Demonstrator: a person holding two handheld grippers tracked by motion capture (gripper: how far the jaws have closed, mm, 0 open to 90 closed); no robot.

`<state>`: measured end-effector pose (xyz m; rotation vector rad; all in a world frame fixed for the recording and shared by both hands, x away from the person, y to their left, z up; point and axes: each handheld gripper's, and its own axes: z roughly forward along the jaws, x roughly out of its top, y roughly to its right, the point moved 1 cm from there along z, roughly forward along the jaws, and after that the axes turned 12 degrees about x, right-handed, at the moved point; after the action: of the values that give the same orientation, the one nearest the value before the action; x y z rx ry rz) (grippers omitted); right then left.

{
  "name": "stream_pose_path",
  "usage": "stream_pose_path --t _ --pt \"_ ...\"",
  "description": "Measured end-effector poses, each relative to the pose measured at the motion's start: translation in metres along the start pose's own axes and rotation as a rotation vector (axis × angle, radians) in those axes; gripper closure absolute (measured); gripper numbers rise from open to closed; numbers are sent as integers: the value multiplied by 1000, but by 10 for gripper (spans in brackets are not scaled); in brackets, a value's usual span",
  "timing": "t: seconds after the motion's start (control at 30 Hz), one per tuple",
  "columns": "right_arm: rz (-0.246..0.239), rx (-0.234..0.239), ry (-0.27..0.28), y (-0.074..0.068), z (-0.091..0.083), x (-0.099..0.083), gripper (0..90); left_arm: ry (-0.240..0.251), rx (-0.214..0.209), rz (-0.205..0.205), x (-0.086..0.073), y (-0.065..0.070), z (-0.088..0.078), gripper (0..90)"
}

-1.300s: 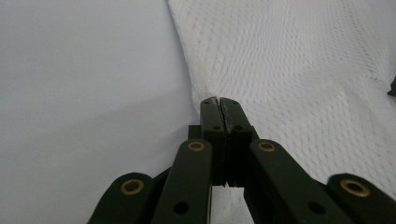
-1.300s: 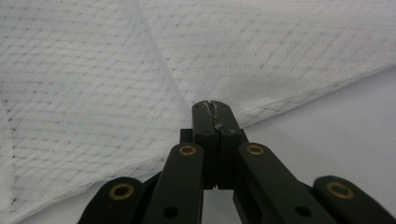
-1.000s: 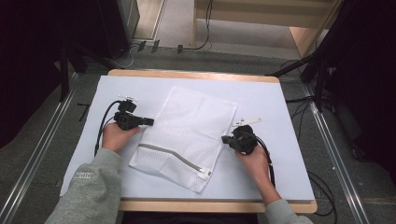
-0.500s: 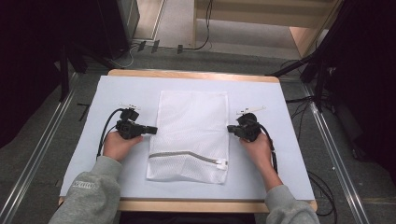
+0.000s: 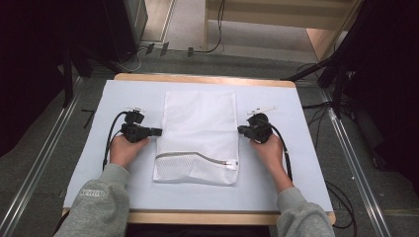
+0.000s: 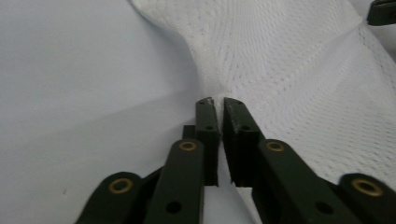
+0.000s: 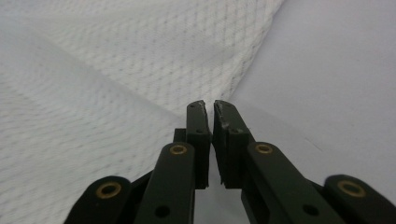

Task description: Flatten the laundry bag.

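On the left of the table, the left gripper (image 5: 157, 132) lies level in the person's left hand (image 5: 125, 150), its tips at the left edge of the white mesh laundry bag (image 5: 197, 133). In the left gripper view its jaws have just been opening: a narrow gap shows between them, with the bag's bunched edge (image 6: 212, 91) right at the tips and no pad visibly pressing on it, so the hold looks released. A black cable (image 5: 109, 138) loops out behind that hand (clear of the bag).

The bag lies flat in the middle of the pale blue mat (image 5: 306, 163) on the wooden table (image 5: 207, 79), long side running away from the person, zipper (image 5: 197, 157) near the near end.

On the right, the right gripper (image 5: 240, 130) meets the bag's right edge; its jaws have likewise just been opening, slightly parted, the mesh edge (image 7: 219, 88) just ahead of them. Nothing stands between grippers and bag.
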<state>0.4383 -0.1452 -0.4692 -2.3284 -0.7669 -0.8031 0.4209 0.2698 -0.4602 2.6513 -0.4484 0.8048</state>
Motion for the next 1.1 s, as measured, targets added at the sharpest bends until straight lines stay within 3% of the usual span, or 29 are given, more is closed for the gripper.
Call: stream_pose_path --t 0.23,0.4,0.6,0.83,1.1 --pt "-47 38 36 -30 -25 -18 778 2 -36 39 -6 7 -22 706" --pt "-58 73 41 -50 -36 -34 790 21 -68 63 -14 21 -38 717" --pt "-90 101 0 -73 -32 -47 808 40 -120 116 -22 49 -48 782" --pt "-104 115 -40 -84 -28 -58 852 52 -164 166 -22 75 -46 814" --pt "-94 106 -83 -82 -26 -67 900 33 -182 197 -20 90 -35 805"
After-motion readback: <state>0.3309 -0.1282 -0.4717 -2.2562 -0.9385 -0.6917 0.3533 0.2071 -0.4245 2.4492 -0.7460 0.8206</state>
